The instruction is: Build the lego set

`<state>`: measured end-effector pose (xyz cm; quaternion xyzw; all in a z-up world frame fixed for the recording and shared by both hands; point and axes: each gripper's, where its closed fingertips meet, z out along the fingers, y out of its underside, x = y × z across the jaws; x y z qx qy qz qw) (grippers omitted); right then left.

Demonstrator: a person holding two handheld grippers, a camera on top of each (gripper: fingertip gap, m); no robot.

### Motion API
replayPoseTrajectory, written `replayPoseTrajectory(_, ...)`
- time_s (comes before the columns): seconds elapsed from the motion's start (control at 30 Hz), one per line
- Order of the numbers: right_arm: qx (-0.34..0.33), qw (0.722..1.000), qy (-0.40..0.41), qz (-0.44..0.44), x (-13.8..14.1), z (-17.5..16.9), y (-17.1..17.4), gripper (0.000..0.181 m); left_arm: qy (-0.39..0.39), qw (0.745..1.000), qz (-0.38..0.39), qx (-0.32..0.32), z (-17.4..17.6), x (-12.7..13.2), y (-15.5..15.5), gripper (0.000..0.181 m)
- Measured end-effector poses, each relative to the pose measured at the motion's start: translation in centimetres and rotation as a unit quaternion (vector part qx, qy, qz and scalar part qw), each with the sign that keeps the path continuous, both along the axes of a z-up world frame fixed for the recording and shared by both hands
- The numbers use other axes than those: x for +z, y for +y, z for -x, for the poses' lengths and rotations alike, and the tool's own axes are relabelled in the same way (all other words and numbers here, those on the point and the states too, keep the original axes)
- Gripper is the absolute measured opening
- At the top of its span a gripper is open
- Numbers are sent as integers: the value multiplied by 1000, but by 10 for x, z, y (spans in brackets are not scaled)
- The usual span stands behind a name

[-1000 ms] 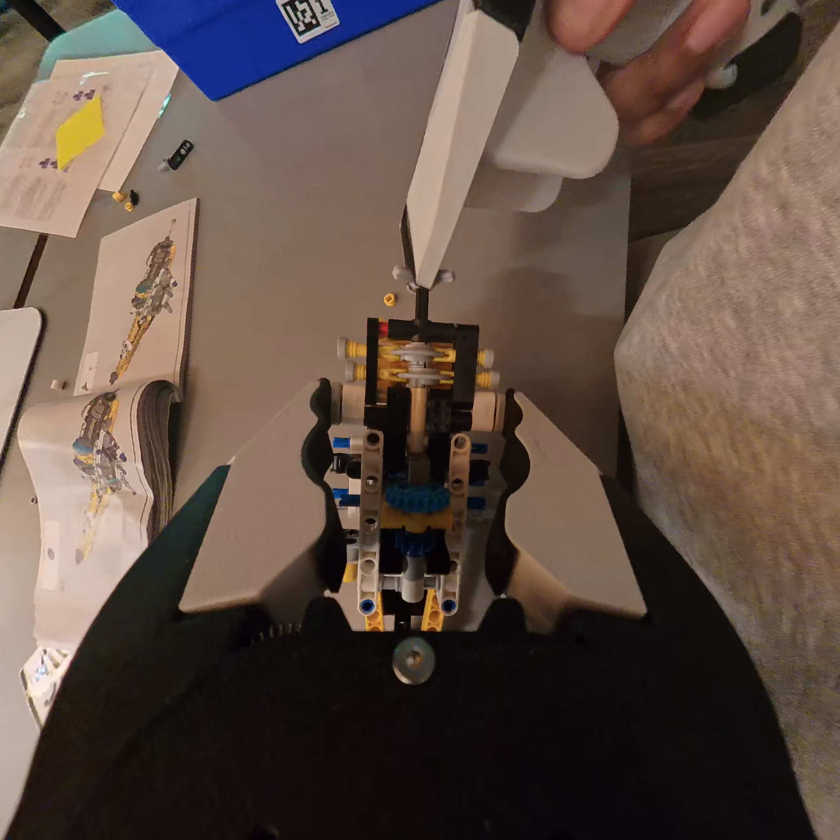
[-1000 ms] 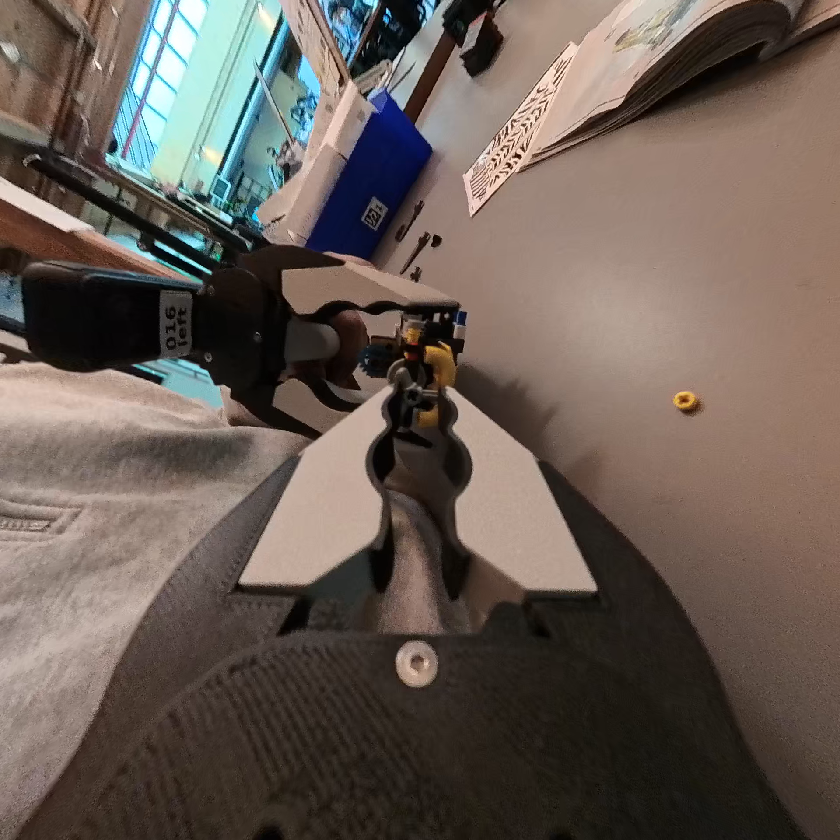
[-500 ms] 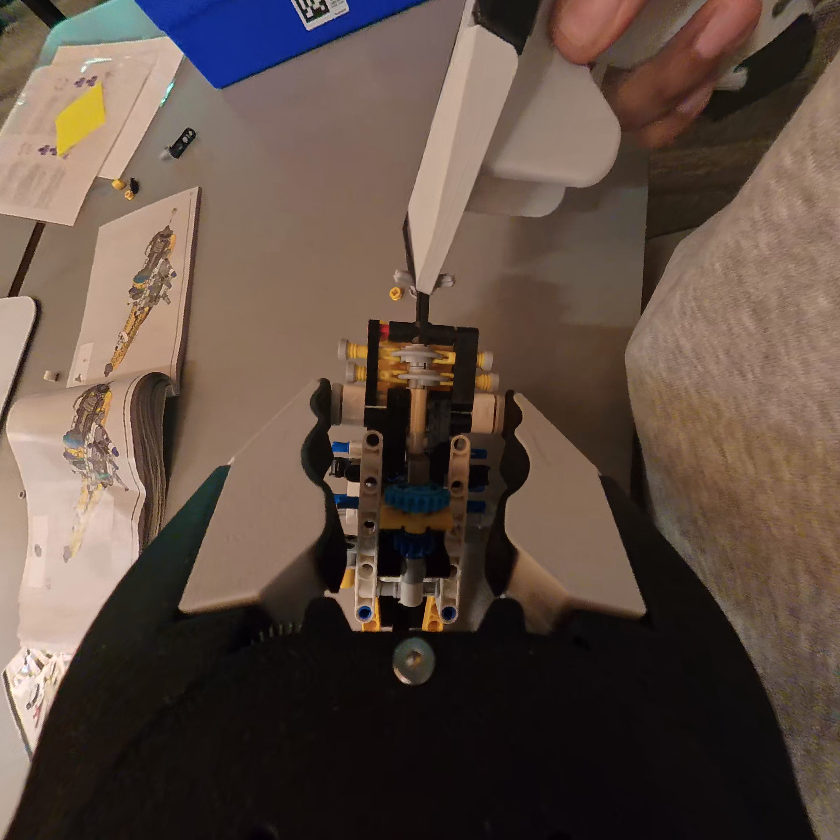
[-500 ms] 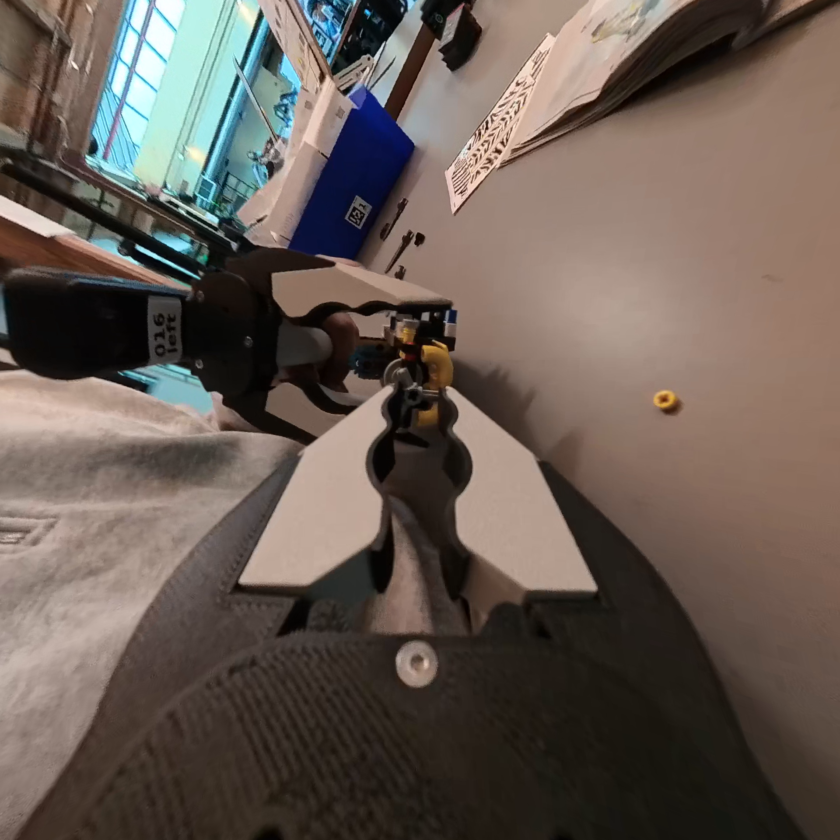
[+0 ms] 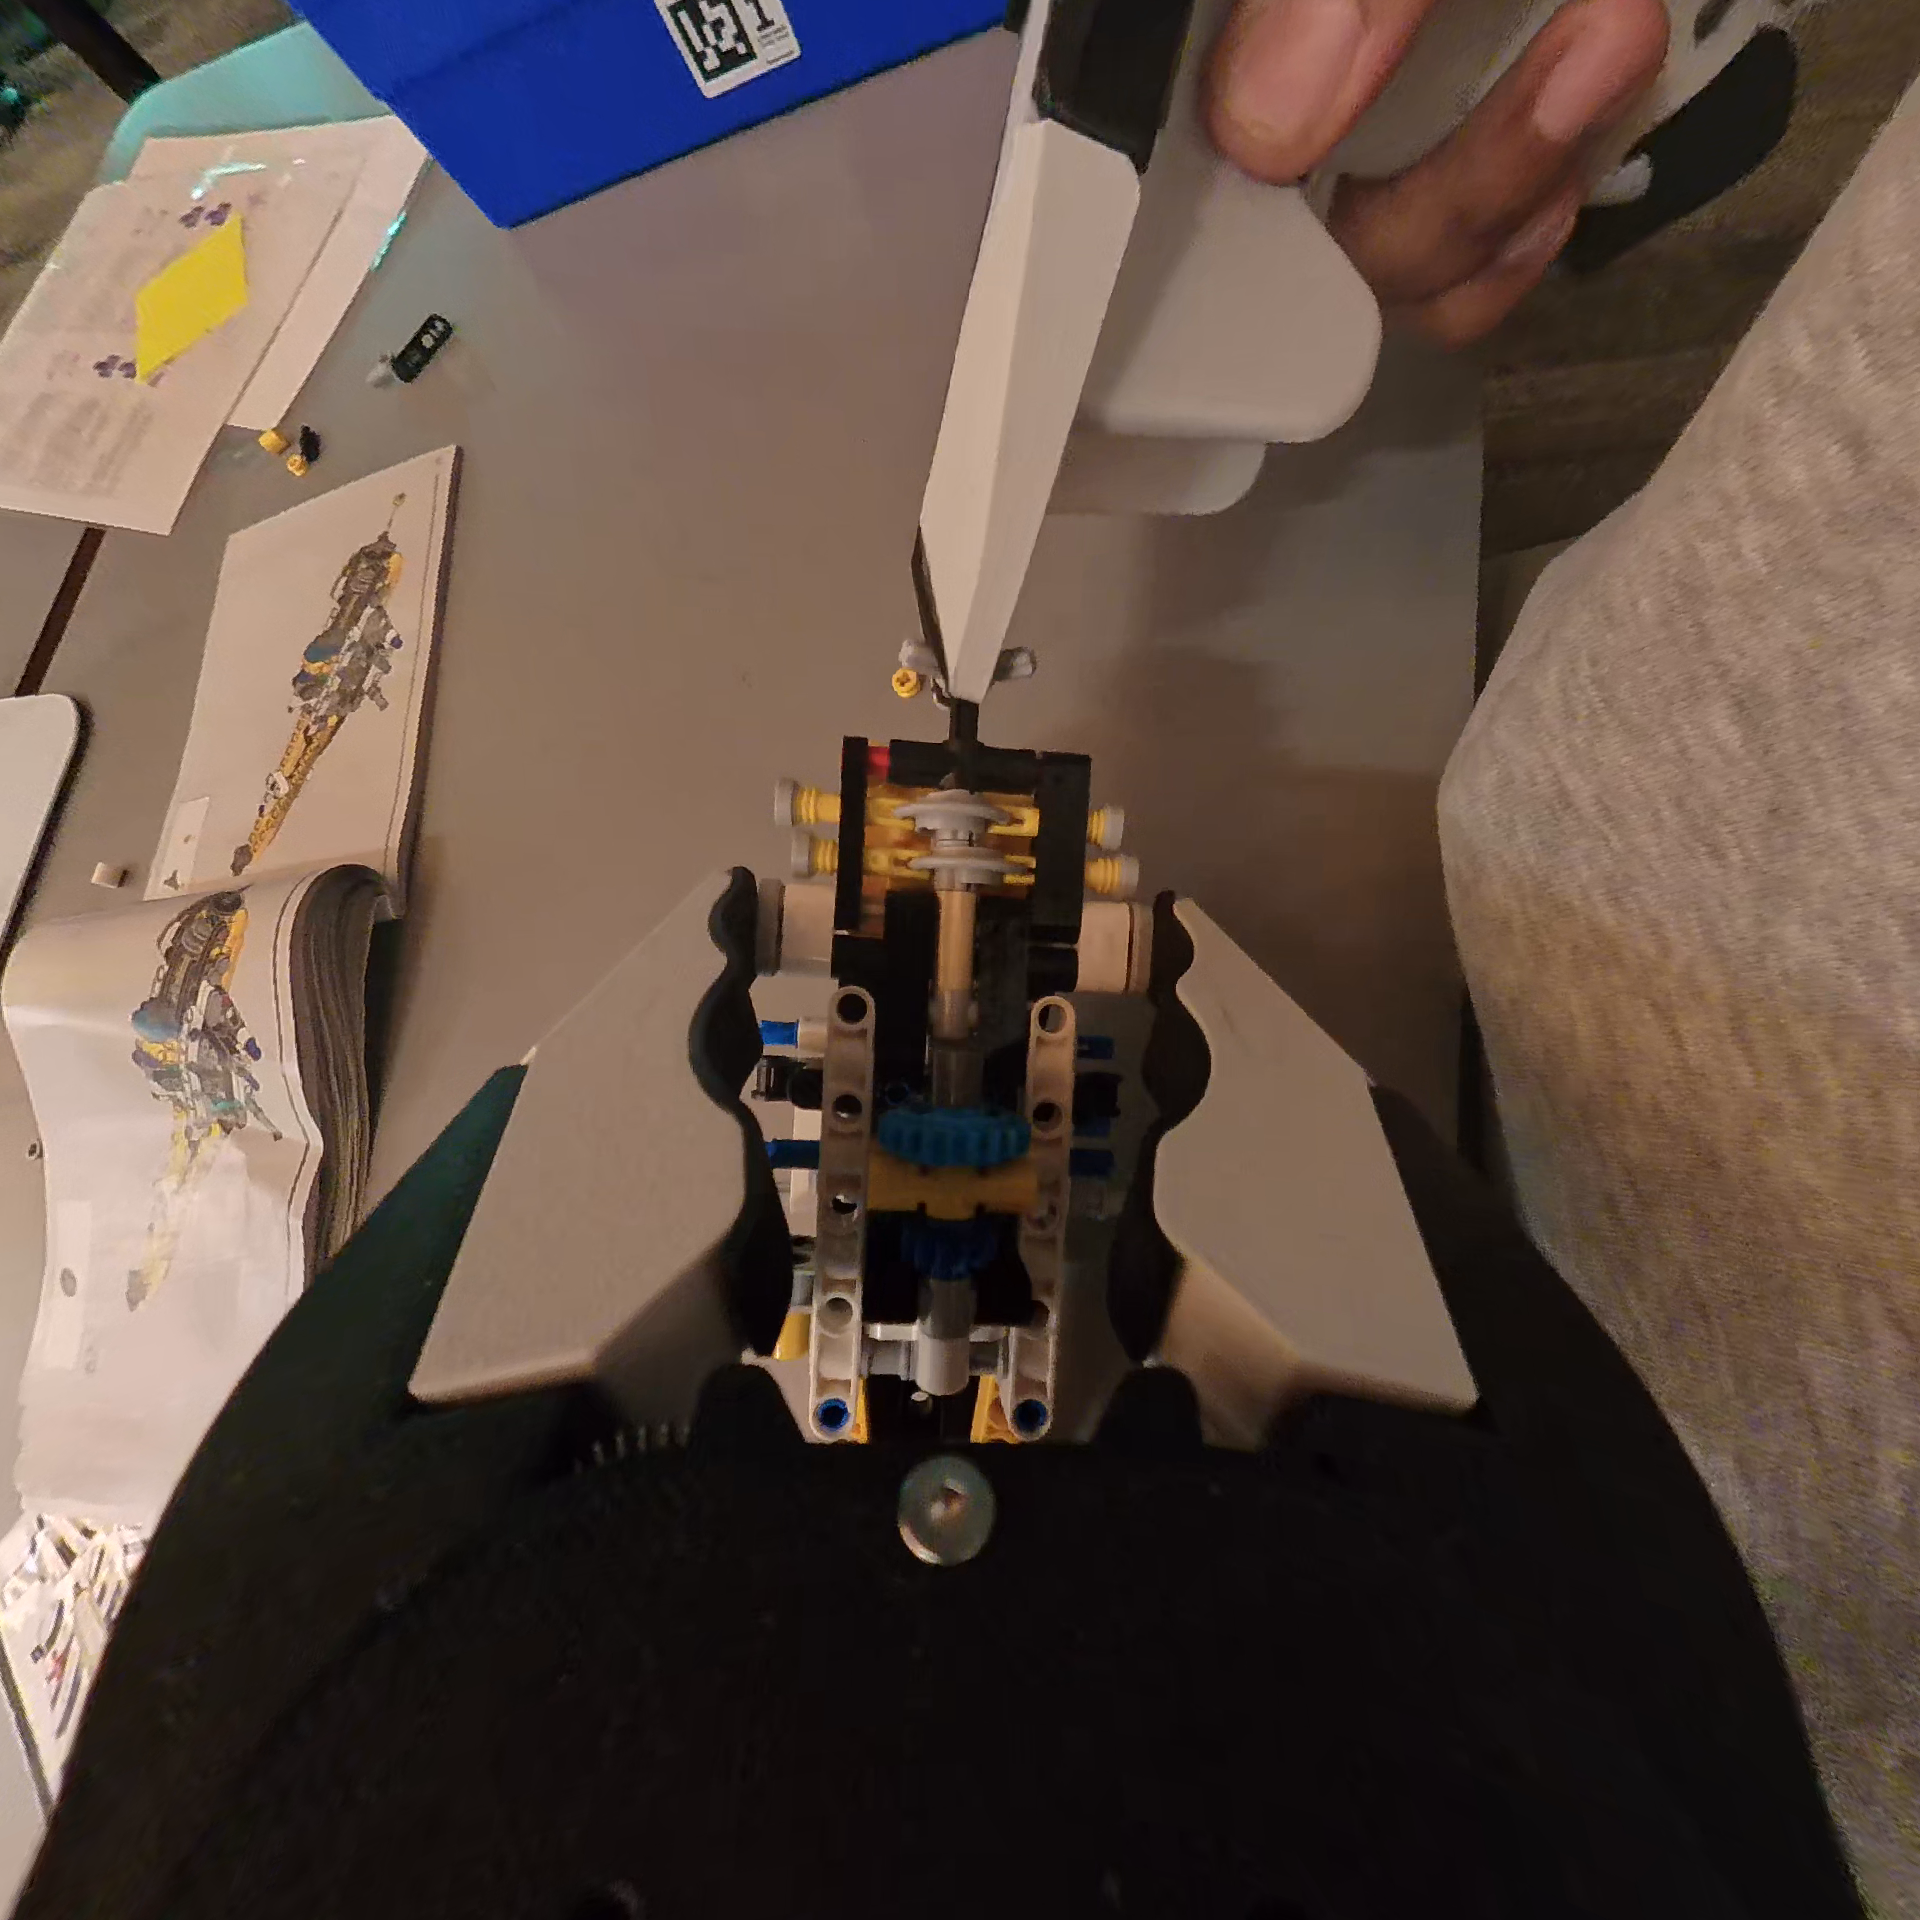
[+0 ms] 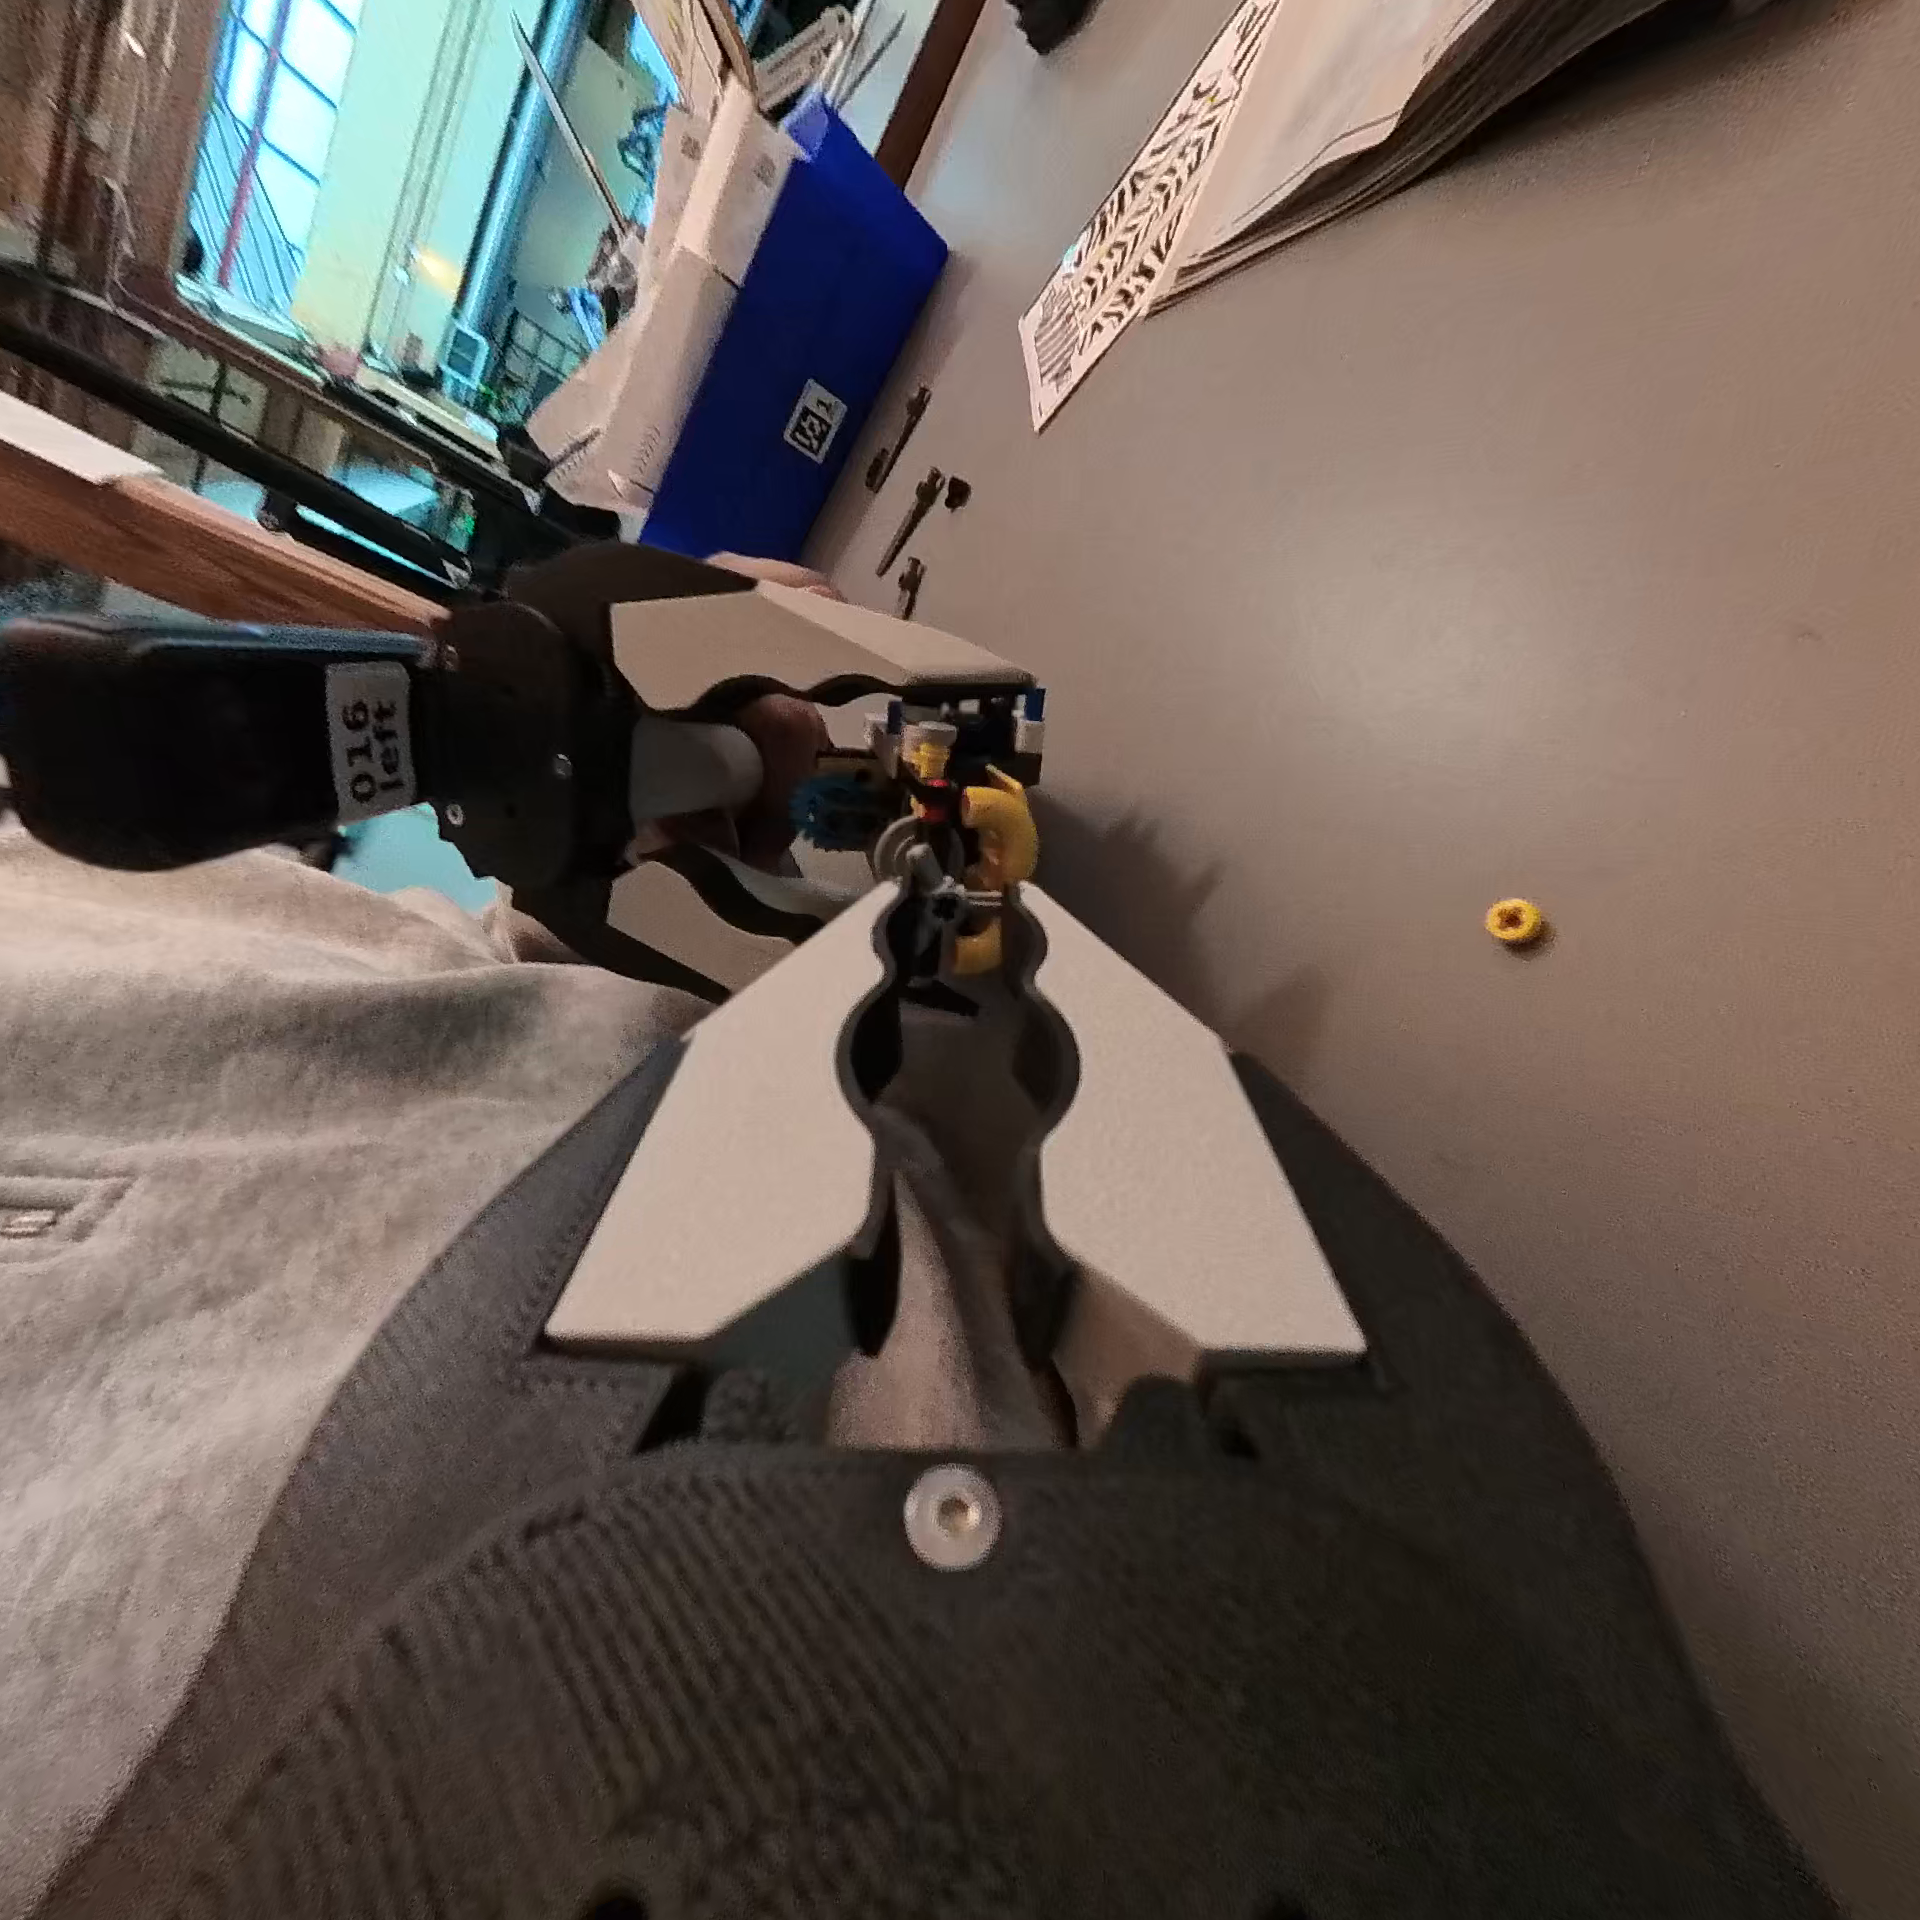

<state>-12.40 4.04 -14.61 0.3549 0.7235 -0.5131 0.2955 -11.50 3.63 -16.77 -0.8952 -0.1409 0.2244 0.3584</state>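
My left gripper (image 5: 951,925) is shut on the lego assembly (image 5: 951,1049), a black, grey and yellow Technic block with blue gears, and holds it above the grey table (image 5: 675,520). A black axle (image 5: 964,717) sticks out of its far end. My right gripper (image 6: 951,914) comes in from the top of the left wrist view (image 5: 966,665) and is shut on a small grey connector (image 6: 940,906) on that axle's tip. The assembly (image 6: 966,748) and the left gripper (image 6: 790,675) also show in the right wrist view.
A small yellow ring (image 6: 1517,921) lies on the table; it also shows in the left wrist view (image 5: 906,681). An open instruction booklet (image 5: 208,1039), loose sheets (image 5: 135,332), small parts (image 5: 421,343) and a blue box (image 5: 623,94) lie left and behind. A person's grey sleeve (image 5: 1714,1039) fills the right. My left and right fingertips are right by each other.
Both grippers keep their grip. The pair has drifted slightly over the table, so the ring and booklet have shifted a little in view.
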Motion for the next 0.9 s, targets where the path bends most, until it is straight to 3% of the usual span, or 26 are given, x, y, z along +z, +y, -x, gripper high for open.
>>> replayPoseTrajectory(0.2, 36, 997, 50, -42, -2, -1, 0, 14, -4, 1000, -3, -5, 0, -2, -1, 73)
replayPoseTrajectory(0.37, 68, 979, 192, -27, 16, 1, 2, 34, -11, 1000, -12, -1, 3, -3, -7, 74)
replayPoseTrajectory(0.5, 92, 941, 323, 26, 38, 0, 6, 23, -15, 999, -33, -16, 1, 1, -9, 74)
replayPoseTrajectory(0.6, 138, 906, 401, 16, 33, -7, 6, 19, -27, 997, -54, -39, -5, 6, -9, 74)
replayPoseTrajectory(0.9, 232, 836, 496, -4, 21, -24, 0, 9, -43, 994, -69, -72, -15, 11, -10, 73)
